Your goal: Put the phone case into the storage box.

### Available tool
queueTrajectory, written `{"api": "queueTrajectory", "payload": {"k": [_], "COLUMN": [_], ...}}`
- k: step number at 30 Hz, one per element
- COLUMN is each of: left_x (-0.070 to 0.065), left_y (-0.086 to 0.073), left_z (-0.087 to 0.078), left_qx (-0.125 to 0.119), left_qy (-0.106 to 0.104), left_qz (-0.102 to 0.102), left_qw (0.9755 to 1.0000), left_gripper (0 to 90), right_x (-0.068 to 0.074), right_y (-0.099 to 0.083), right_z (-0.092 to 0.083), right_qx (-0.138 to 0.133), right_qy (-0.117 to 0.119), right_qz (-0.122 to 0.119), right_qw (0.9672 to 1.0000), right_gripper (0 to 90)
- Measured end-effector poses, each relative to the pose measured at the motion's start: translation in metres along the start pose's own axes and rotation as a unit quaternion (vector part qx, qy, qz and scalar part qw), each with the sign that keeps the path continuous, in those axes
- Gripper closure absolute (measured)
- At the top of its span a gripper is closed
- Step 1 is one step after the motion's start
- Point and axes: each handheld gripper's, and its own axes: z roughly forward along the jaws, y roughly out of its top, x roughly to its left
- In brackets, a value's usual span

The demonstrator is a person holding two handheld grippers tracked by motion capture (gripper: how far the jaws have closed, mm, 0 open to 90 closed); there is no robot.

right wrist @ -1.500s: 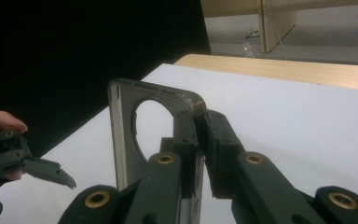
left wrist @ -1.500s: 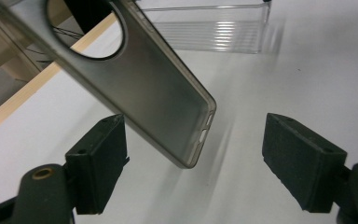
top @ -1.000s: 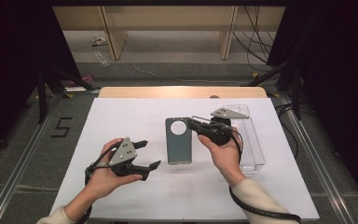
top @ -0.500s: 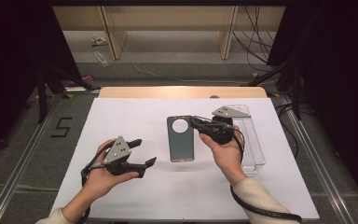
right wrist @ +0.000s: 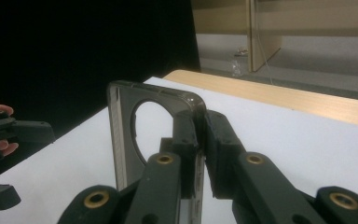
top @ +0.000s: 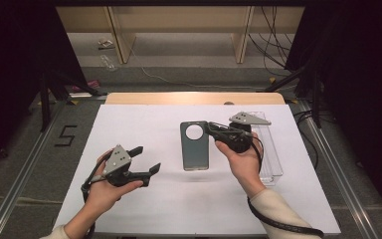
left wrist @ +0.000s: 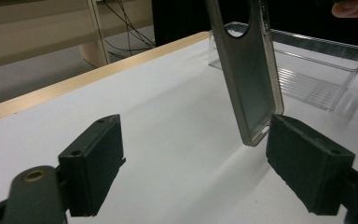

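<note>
A grey-green phone case point(top: 195, 147) with a round camera hole is held above the white table cover point(top: 129, 124). My right gripper point(top: 210, 127) is shut on its top edge beside the hole. In the right gripper view, the jaws point(right wrist: 200, 130) pinch the case point(right wrist: 126, 135) rim from both sides. My left gripper point(top: 146, 159) is open to the left of the case, with nothing between its pads. In the left gripper view, the case point(left wrist: 249, 70) hangs tilted, its lower corner near the right pad point(left wrist: 307, 168) but not touching it.
A clear plastic tray point(top: 271, 149) lies on the cover behind the right hand, and shows beyond the case as the clear plastic tray point(left wrist: 307, 70). A wooden table edge point(top: 194, 98) runs along the far side. Dark floor and metal rails flank the table.
My left gripper has drifted a little to the left, away from the case. The right gripper and the case have stayed in place.
</note>
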Motion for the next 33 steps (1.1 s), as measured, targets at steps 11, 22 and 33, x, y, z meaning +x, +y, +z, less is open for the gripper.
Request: {"api": "queueTrajectory", "payload": {"k": [11, 22, 33], "left_x": [0.002, 0.003, 0.004], "left_y": [-0.004, -0.005, -0.005], "left_z": [-0.002, -0.002, -0.002], "left_qx": [0.000, 0.008, 0.009], "left_qy": [0.009, 0.014, 0.019], "left_qz": [-0.009, -0.010, -0.011], "left_qw": [0.9999, 0.9998, 0.9997], "left_gripper": [15.7, 11.6, 10.0], "right_x": [-0.003, -0.005, -0.009], "right_y": [0.004, 0.007, 0.009], "right_z": [-0.005, -0.009, -0.013], "right_qx": [-0.007, -0.011, -0.015], "right_qy": [-0.006, -0.011, -0.015], "right_qz": [-0.003, -0.004, -0.007], "right_qw": [1.0000, 0.9999, 0.9997], "right_gripper": [83.8, 83.7, 83.7]}}
